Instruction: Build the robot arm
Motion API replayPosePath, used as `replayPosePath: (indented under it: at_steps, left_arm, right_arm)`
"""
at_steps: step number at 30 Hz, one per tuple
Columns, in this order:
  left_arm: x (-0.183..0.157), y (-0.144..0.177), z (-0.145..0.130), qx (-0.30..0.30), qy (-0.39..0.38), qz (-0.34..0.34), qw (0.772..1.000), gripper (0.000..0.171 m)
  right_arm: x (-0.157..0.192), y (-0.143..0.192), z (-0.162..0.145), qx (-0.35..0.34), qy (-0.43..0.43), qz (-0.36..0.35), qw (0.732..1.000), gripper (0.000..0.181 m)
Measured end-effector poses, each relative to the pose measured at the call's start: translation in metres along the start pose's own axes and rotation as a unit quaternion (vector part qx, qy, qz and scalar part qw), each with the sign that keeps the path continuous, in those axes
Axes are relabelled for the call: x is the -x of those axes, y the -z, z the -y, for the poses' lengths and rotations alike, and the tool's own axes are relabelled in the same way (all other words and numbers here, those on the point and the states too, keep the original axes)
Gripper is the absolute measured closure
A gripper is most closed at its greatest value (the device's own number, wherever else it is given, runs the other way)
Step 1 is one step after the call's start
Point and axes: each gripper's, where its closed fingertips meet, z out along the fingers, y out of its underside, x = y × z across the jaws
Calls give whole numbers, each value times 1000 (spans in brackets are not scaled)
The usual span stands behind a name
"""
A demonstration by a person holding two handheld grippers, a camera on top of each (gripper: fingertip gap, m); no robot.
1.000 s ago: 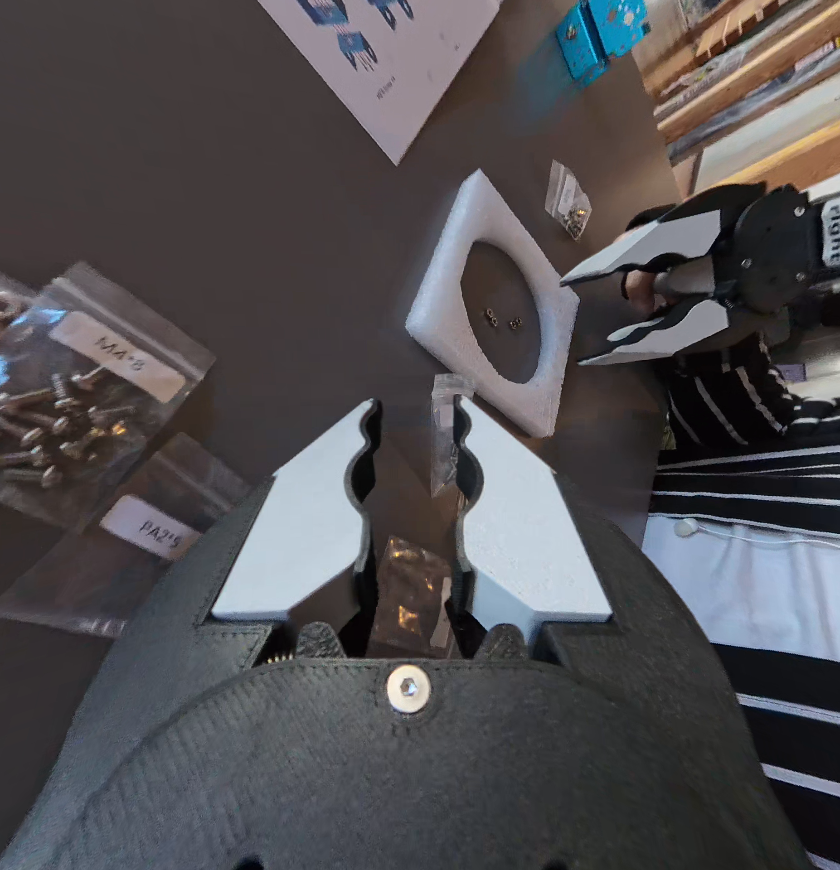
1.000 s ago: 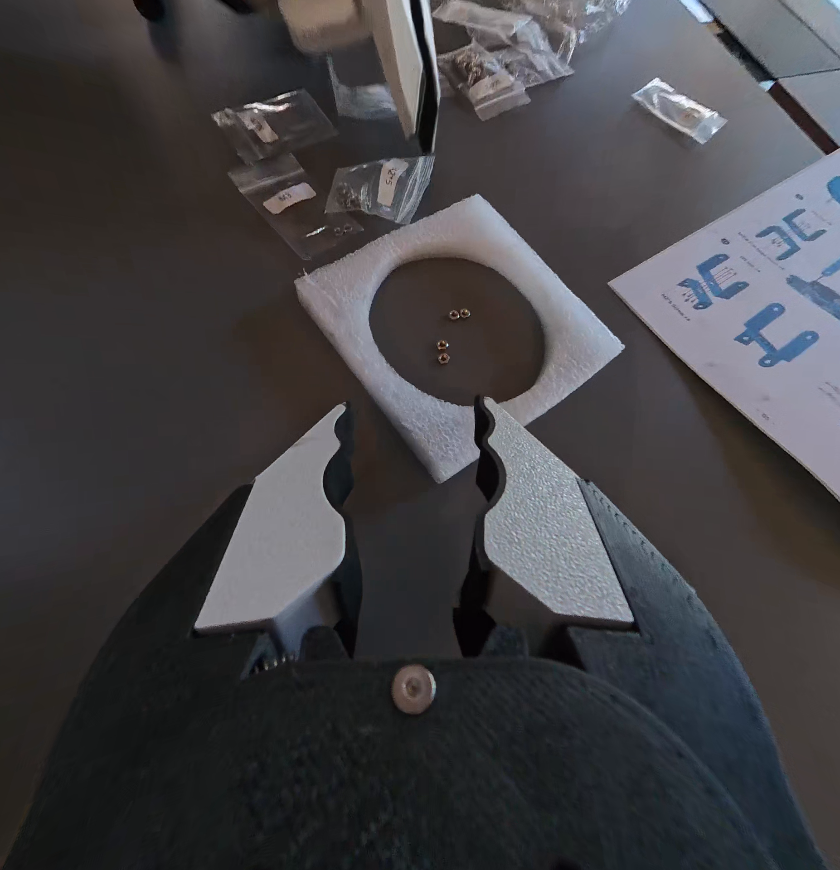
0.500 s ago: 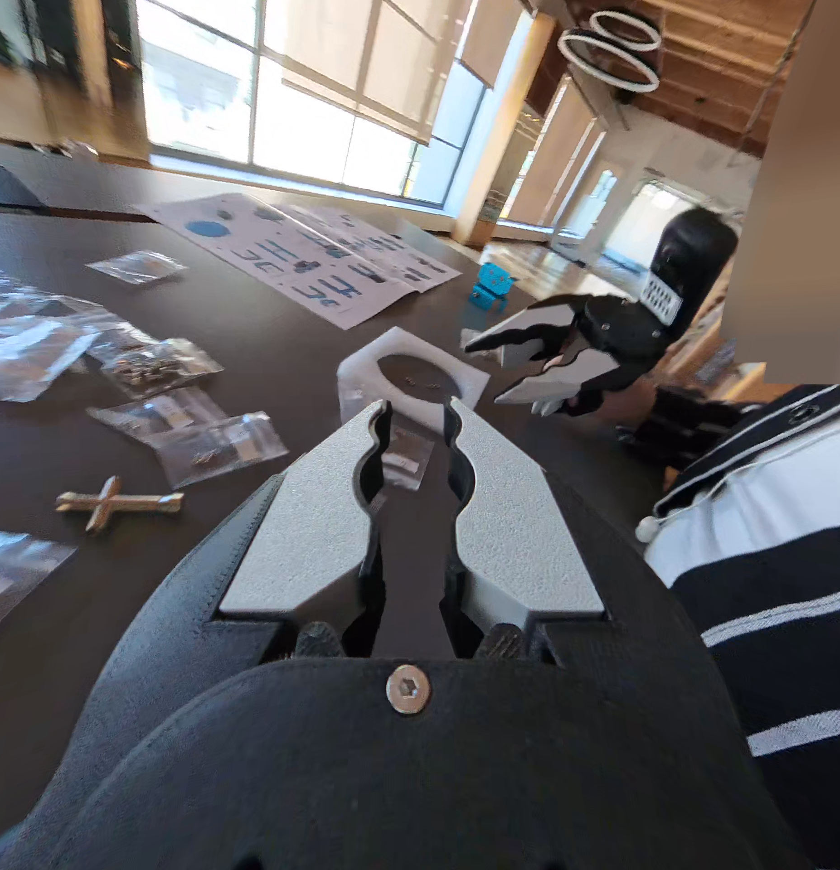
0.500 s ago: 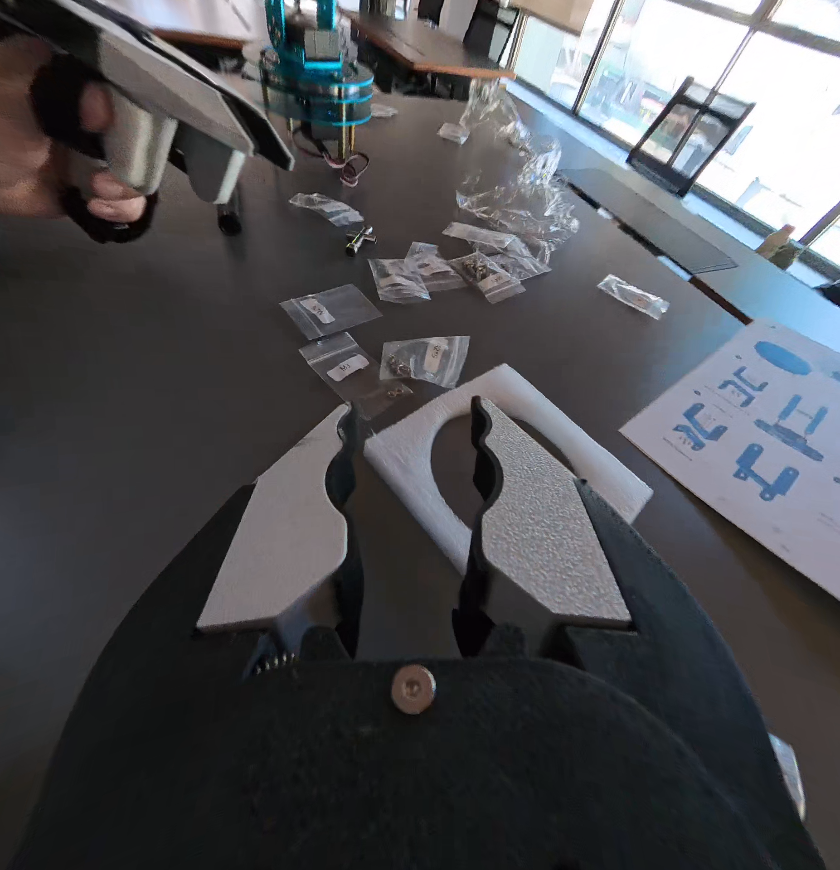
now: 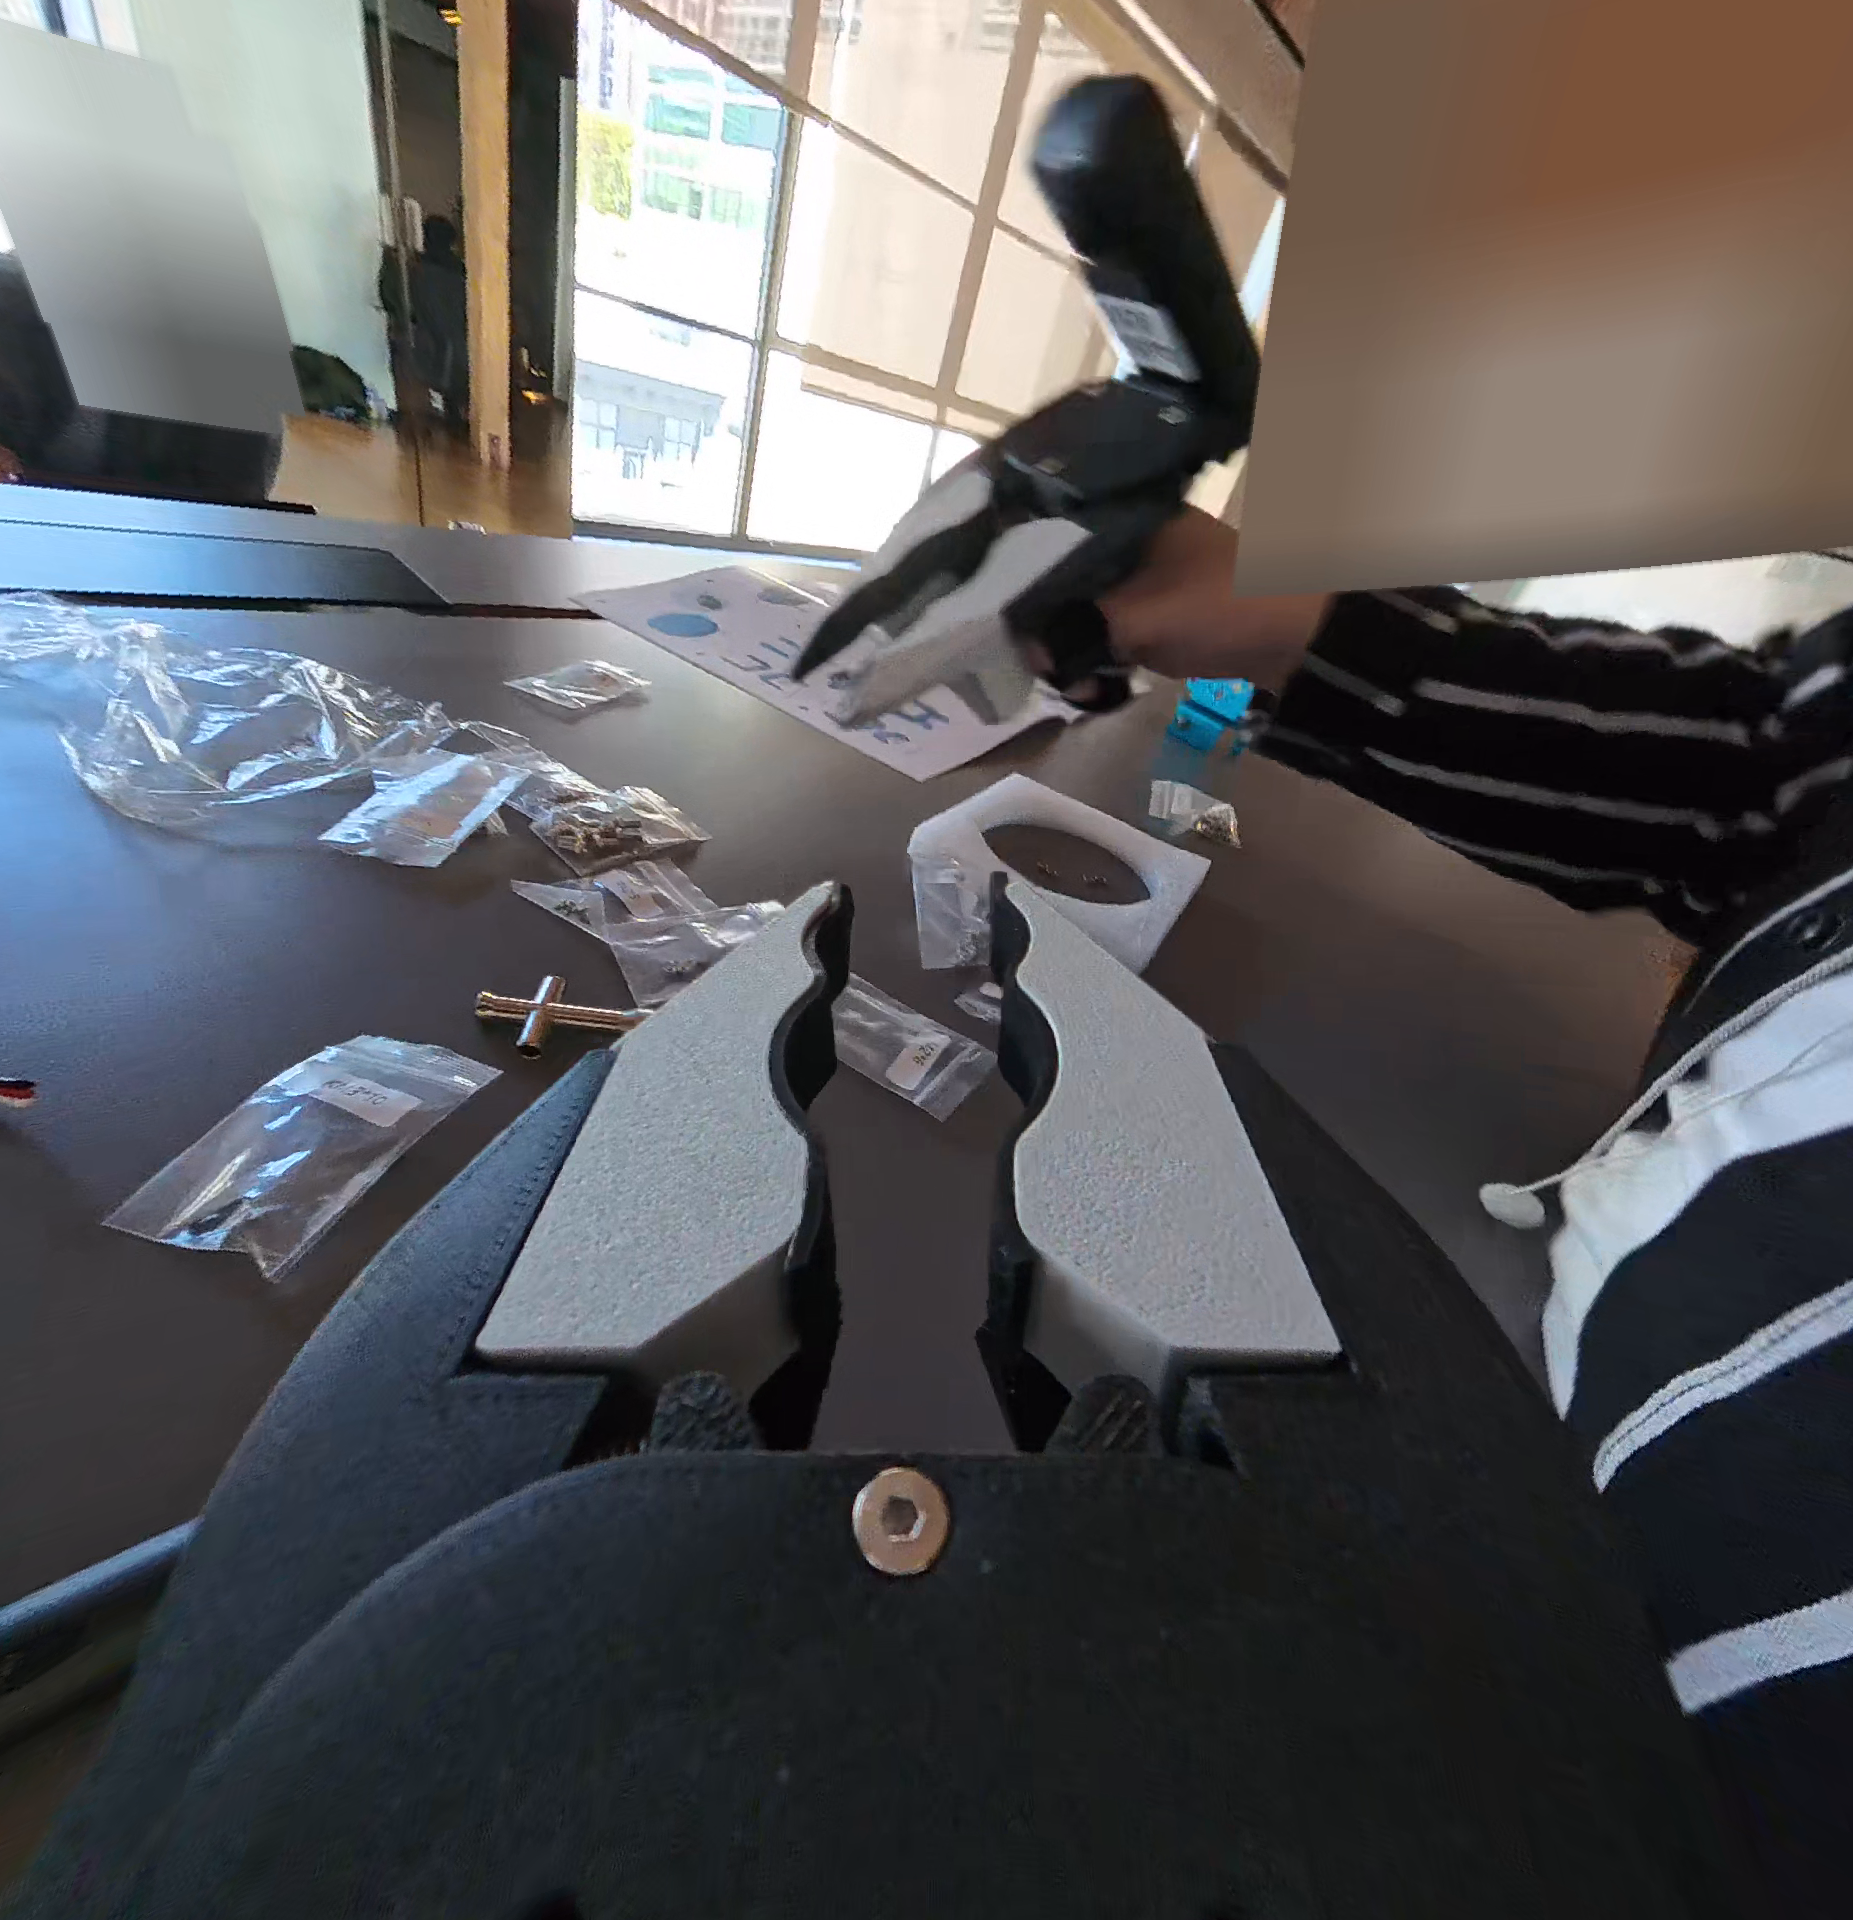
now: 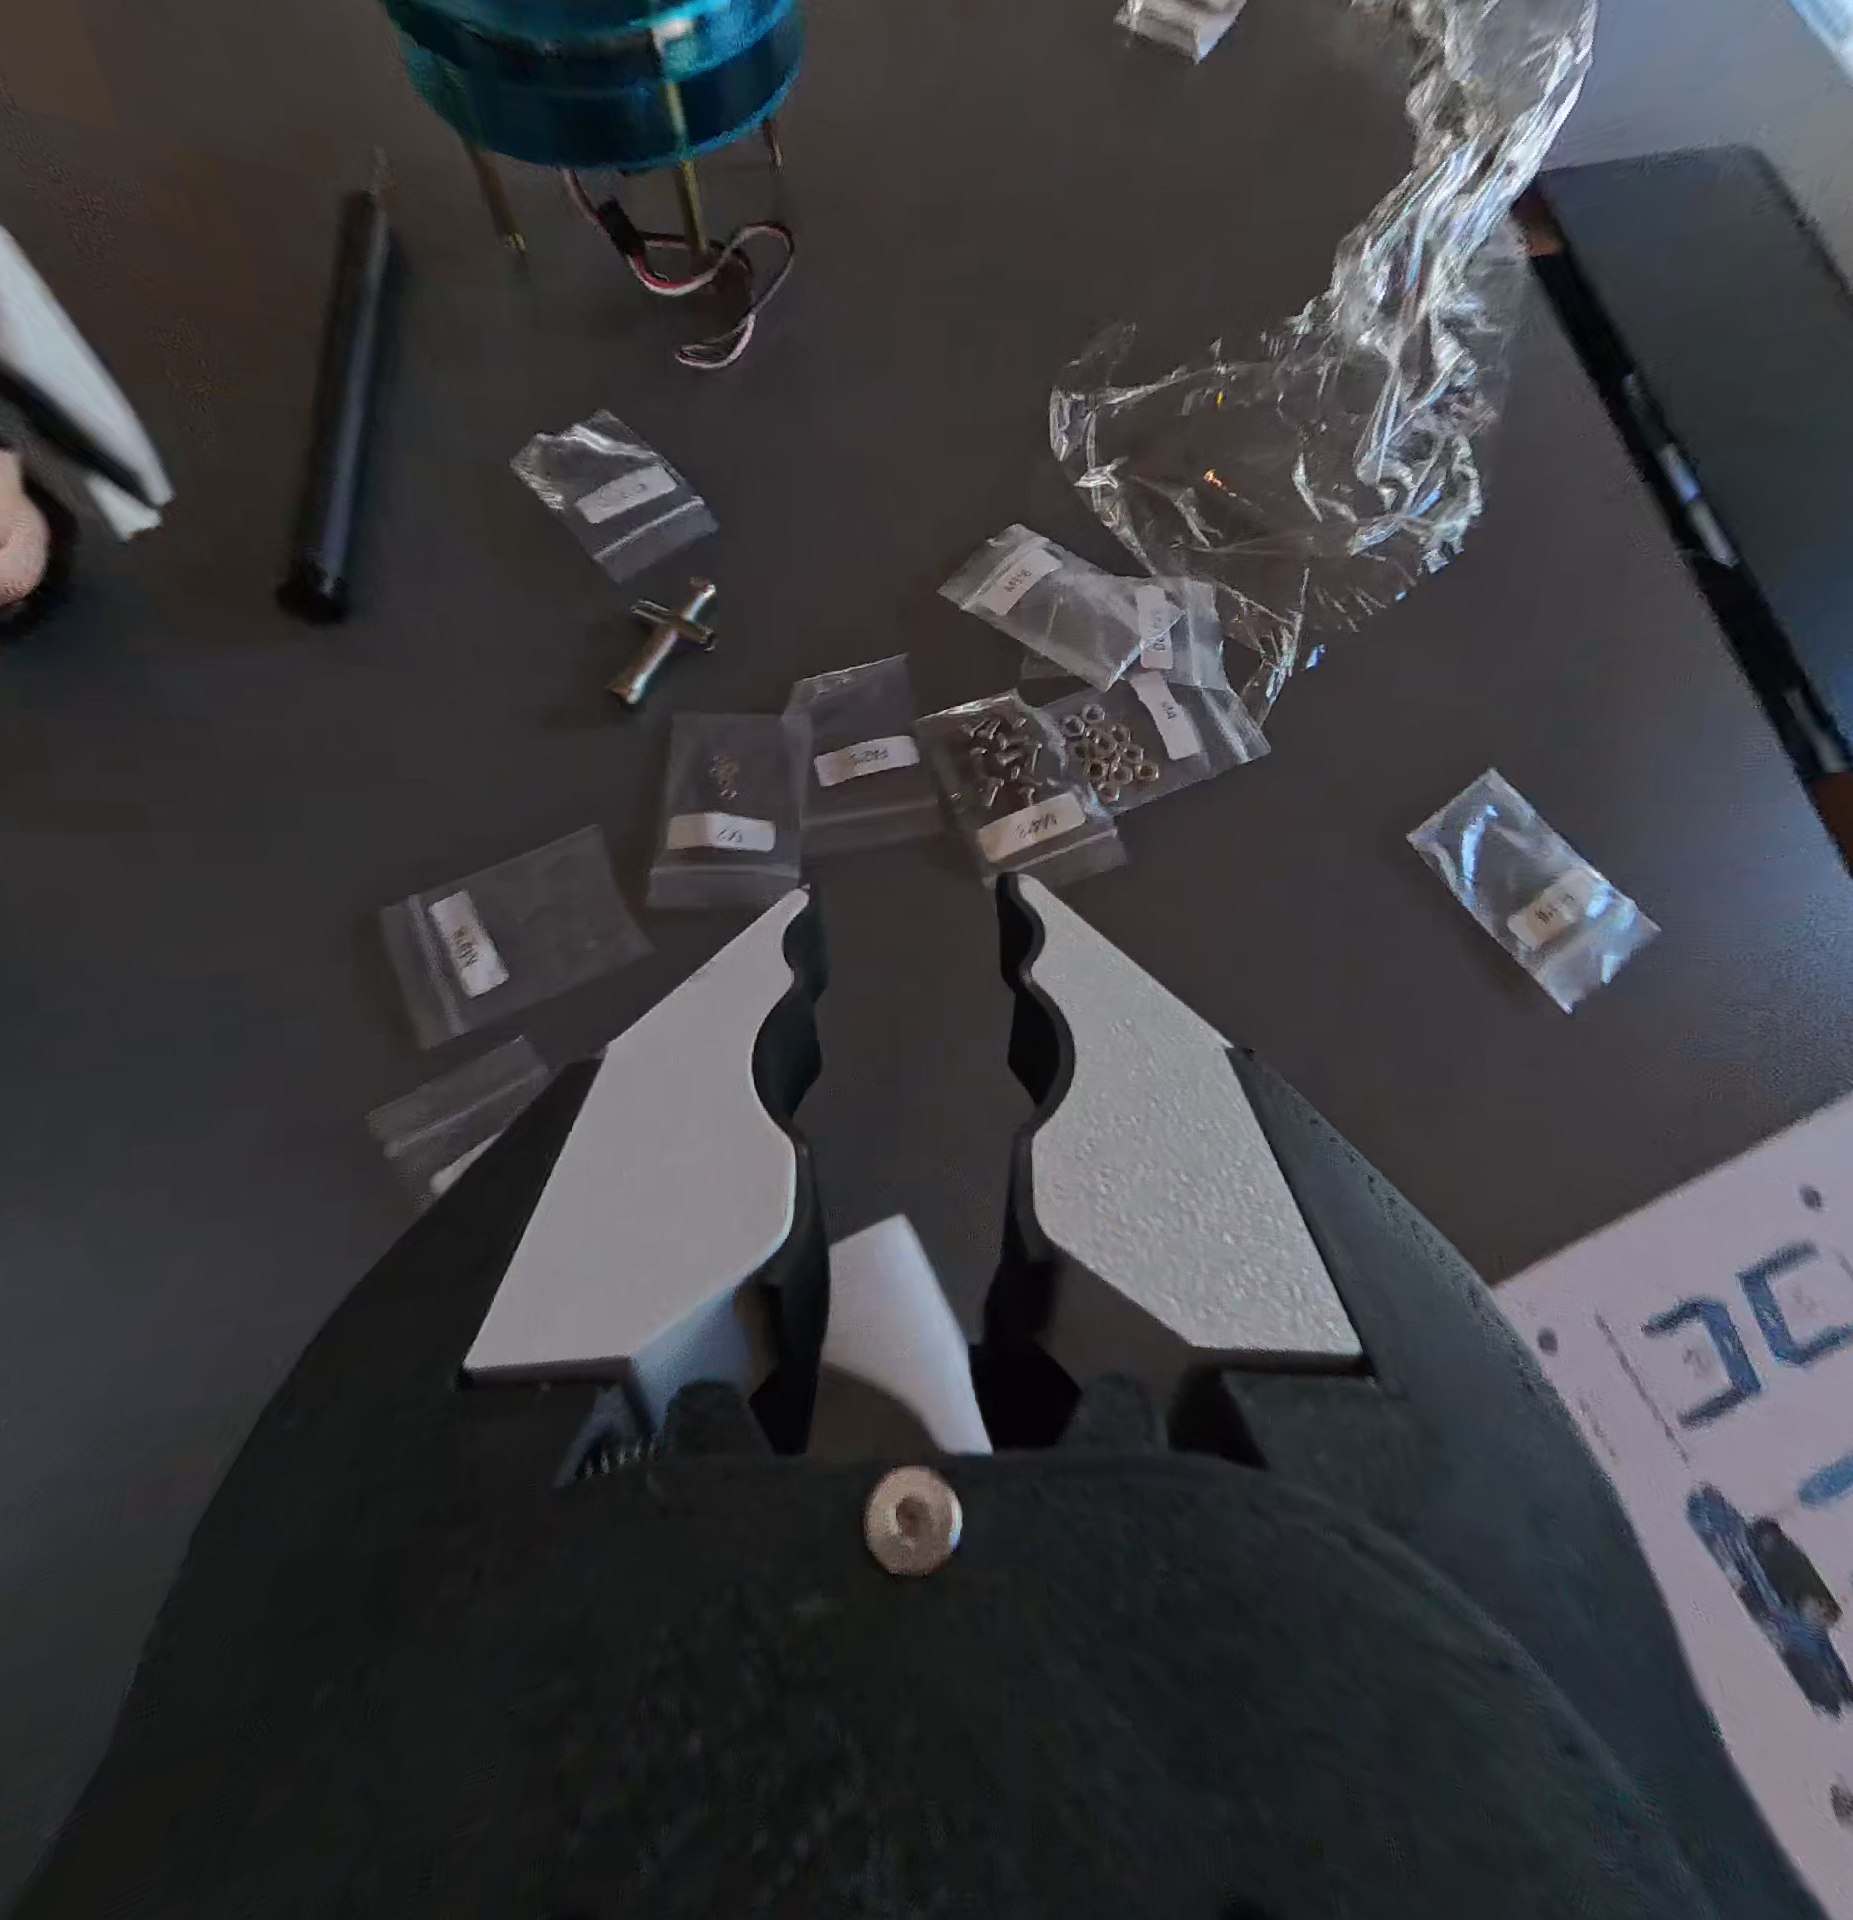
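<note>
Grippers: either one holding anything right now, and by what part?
Nothing is held. The left gripper is open above small plastic bags on the dark table. The right gripper is open and empty over bags of hardware.

Bright window backlight, dim dark table (image 5: 1369, 1018), motion blur, fisheye edges.

The left wrist view looks low and nearly level along its fingers (image 5: 714, 1081) across the tabletop (image 5: 226, 956), towards windows. The right wrist view looks steeply down from higher up, past its fingers (image 6: 1140, 1143). Both views share the small bags and the cross-shaped metal tool (image 5: 548, 1013) (image 6: 673, 639) ahead of the fingers.
</note>
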Motion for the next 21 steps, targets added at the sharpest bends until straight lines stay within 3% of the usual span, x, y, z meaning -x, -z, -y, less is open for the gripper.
replayPosePath:
  at_steps: [4,7,12,16,21]
  left_arm:
    - [-2,-4,-5,19,0,-9,1000,147]
    - [-1,-3,-3,10,2,-9,1000,148]
    - [-1,-5,-5,18,18,-22,999,149]
    - [-3,-6,-6,22,11,-23,999,149]
    - [-4,-6,-6,24,11,-31,999,149]
  right_arm:
    - [-35,-55,-11,87,-62,15,994,149]
    - [-39,-84,1,77,-110,51,990,149]
    - [-40,-110,8,97,-63,44,992,150]
    - [-18,-116,24,75,-16,81,994,152]
    - [-28,-88,23,94,4,33,995,149]
